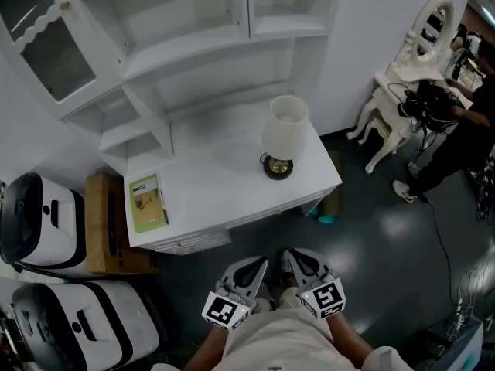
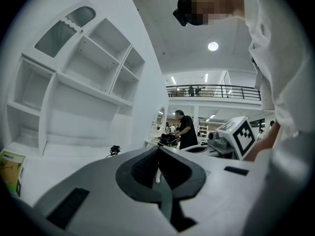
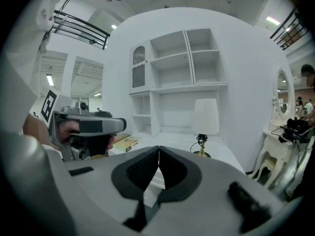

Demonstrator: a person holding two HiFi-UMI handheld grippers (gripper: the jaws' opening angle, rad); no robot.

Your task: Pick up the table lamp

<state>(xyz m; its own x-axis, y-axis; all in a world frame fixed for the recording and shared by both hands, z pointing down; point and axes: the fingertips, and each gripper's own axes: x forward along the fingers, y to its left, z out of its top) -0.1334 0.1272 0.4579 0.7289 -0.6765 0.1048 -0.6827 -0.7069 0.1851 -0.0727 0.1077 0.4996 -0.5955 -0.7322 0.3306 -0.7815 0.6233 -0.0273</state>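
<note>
- White showroom-type room w/ dark floor. White shelving rises behind a white counter. Another person stands at a vanity far right, not involved.
- Table lamp stands upright on the counter's right half: white shade, thin brass-coloured stem, dark round base. It is ahead of both jaws & well apart from them. In the right gripper view it sits ahead, a bit right of the jaw line.
- Green booklet lies flat ahead-left of the left jaws, near the counter's front edge, well apart from the lamp.
- Left gripper: jaws pressed together, nothing between.
- Right gripper: same, pads meeting, empty.
- Both are held low in front of the person's body, short of the counter edge.
- Step in hand, as judged: approach, no grasp yet.
- Right gripper looks the better pick, since the lamp is nearer its line.
- Jaws should spread before arriving, not at the lamp.
- Best to go in under the shade, level, & close on the stem, since the shade prob. crushes or slips. A low-ish grip should keep the base from swinging.
- A cord seems to trail from the lamp, so lift straight up, slowly, & watch for a snag.
</note>
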